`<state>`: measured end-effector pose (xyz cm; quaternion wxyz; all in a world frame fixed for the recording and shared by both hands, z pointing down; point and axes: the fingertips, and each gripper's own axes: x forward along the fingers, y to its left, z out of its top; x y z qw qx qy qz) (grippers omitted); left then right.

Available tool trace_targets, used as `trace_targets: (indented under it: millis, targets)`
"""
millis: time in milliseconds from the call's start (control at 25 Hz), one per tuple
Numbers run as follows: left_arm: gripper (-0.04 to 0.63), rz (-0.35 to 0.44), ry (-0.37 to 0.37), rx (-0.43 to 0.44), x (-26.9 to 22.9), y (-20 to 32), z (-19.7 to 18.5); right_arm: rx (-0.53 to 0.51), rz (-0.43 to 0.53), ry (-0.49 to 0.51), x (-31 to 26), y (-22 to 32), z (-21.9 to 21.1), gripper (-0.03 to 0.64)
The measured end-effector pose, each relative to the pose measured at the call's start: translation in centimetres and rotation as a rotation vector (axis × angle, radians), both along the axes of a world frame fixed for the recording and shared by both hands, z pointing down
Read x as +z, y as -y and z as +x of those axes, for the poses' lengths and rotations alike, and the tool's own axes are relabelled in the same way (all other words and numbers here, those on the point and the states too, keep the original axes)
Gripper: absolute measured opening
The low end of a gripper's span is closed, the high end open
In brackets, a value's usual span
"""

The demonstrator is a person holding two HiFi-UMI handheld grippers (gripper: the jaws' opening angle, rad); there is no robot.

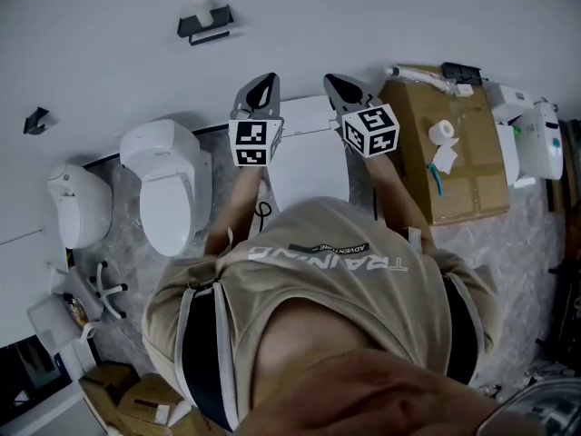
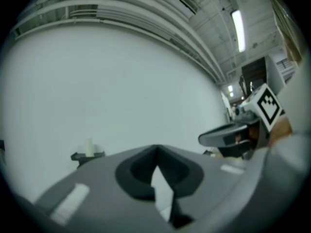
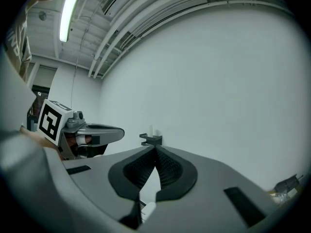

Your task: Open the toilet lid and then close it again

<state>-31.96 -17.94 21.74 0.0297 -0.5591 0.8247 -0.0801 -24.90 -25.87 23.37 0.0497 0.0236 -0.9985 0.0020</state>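
My left gripper (image 1: 258, 94) and right gripper (image 1: 347, 89) are side by side before the wall (image 1: 381, 16), with the toilet (image 1: 309, 166) between and below them, straight ahead of me; a second toilet (image 1: 168, 189) stands to its left, a third toilet (image 1: 80, 205) further left; the holder (image 1: 205, 23) is on the wall, above and between the first two; a box (image 1: 472, 189) lies right of my right gripper, against the wall, a roll (image 1: 441, 132) on it; a unit (image 1: 534, 139) stands right of the box; cartons (image 1: 136, 398) lie behind me, to my left.
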Motion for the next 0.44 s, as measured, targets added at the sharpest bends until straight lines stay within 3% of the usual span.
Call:
trace_targets:
  millis: [440]
  targets:
    - [0.003,-0.024,-0.004,-0.022,1.5,-3.2,2.0,-0.018,-0.020,0.019,0.8,-2.2,2.0,0.011]
